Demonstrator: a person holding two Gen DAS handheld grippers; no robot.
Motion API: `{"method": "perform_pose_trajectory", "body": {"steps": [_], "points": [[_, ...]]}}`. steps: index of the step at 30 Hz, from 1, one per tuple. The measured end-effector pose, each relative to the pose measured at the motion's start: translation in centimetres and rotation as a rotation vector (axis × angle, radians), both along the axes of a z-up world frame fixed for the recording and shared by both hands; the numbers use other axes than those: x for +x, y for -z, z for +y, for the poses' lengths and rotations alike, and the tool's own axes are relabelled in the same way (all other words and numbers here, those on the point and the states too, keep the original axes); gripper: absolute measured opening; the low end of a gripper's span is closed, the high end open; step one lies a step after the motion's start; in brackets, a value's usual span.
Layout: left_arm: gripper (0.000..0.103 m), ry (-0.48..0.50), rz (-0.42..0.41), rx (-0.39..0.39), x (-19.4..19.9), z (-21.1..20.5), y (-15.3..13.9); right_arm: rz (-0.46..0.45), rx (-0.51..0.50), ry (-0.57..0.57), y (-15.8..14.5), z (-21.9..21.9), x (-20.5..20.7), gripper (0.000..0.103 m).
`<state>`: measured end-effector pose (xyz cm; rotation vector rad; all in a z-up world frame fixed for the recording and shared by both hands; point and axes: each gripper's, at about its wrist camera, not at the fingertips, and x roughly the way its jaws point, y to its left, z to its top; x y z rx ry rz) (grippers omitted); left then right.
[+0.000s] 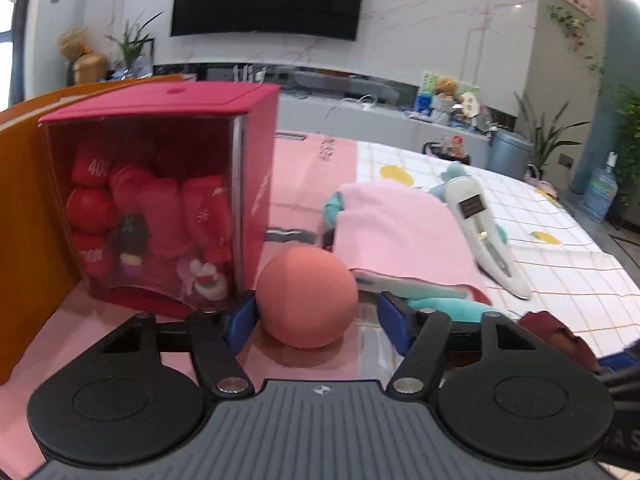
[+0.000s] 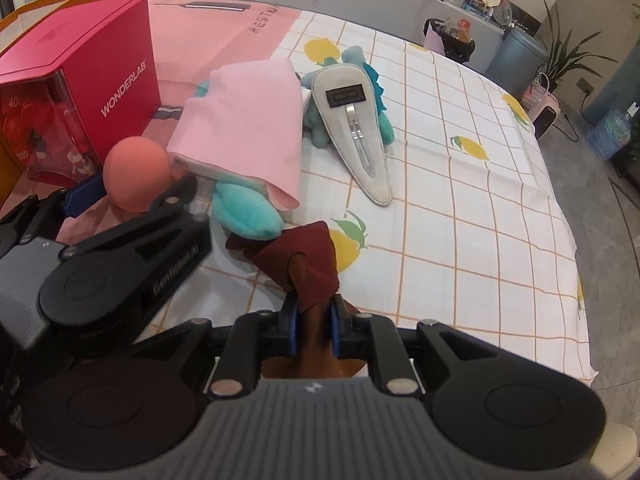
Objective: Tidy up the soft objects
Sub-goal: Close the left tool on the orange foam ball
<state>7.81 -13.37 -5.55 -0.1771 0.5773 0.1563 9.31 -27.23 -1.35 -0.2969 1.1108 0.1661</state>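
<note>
A salmon-pink soft ball (image 1: 307,297) lies on the table between the open blue-padded fingers of my left gripper (image 1: 316,320); the left pad touches or nearly touches it. The ball also shows in the right wrist view (image 2: 136,174). My right gripper (image 2: 313,322) is shut on a dark red cloth (image 2: 308,264), held just above the table. A folded pink cloth (image 1: 400,236) lies over a teal plush toy (image 2: 248,210). A grey drop-shaped soft hair clip (image 2: 354,128) lies beside them.
A red box (image 1: 160,184) with a clear front full of red items stands left of the ball, against an orange bag (image 1: 24,208). The table has a pink mat (image 2: 224,28) and a lemon-print checked cloth (image 2: 460,208). The table edge runs along the right.
</note>
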Motion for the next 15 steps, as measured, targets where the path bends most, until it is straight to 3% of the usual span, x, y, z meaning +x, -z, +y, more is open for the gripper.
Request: {"method": "perform_pose_trajectory", "body": {"steps": [3,10,15], "points": [[0.057,-0.012,0.01,0.016,-0.1,0.4,0.0,0.004,0.002,0.001,0.1,0.0,0.1,0.014],[0.055,0.022,0.031,0.035,-0.7,0.6,-0.3,0.024,0.004,-0.007,0.5,0.1,0.2,0.014],[0.055,0.067,0.063,0.131,-3.2,1.0,-0.7,0.041,0.003,-0.02,0.8,0.3,0.2,0.014]]}}
